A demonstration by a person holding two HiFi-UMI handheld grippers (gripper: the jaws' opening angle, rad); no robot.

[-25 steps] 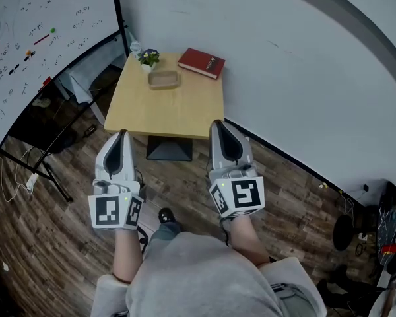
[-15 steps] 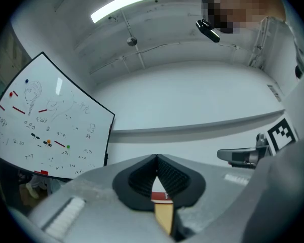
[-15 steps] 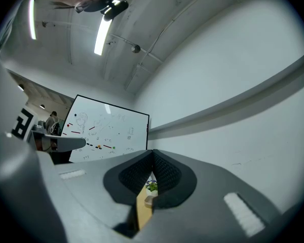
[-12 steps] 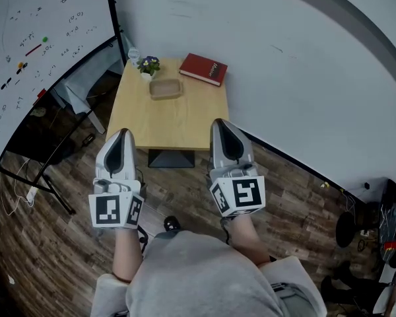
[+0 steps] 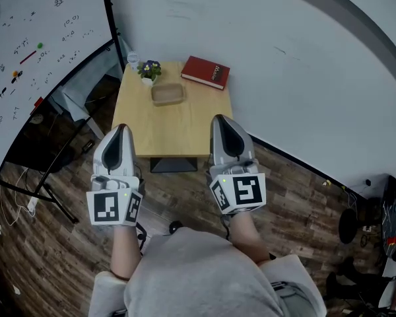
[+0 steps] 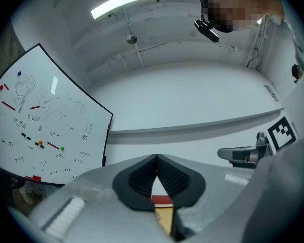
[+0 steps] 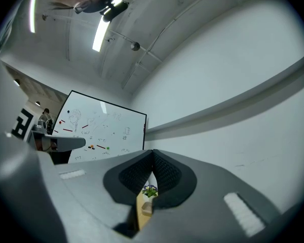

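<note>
Wooden table [image 5: 179, 121] — tray [image 5: 167, 94], potted plant [image 5: 148, 70]

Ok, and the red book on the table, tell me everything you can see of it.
The red book is a closed, dark red hardcover with a small gold mark on its cover, too small to read. It lies flat at the far right corner of the wooden table, turned askew to the table's edges. Nothing rests on it; the tan tray and the potted plant stand apart on its left.
</note>
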